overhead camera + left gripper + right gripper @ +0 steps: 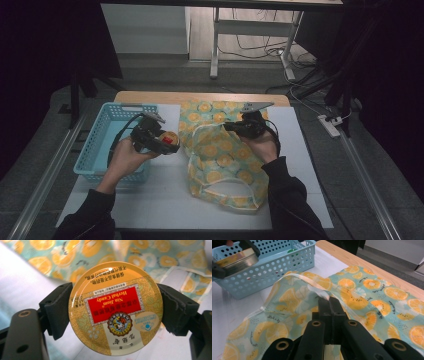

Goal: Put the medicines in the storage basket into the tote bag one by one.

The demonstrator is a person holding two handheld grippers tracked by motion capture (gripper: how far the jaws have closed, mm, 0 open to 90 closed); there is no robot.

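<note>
Yellow round candy tin (115, 308), one of it, is clamped across its rim by the left gripper (167, 141) at centre-left of the high view, between the blue basket (97, 145) and the orange-print fabric bag (225, 160). Right gripper (329, 303) is closed on the bag's white-edged rim, lifting the mouth at frame centre, so pick-up and opening look done; dropping the tin in the bag seems left. Count: one tin, one bag, one basket with small items I can't make out, two grippers.
</note>
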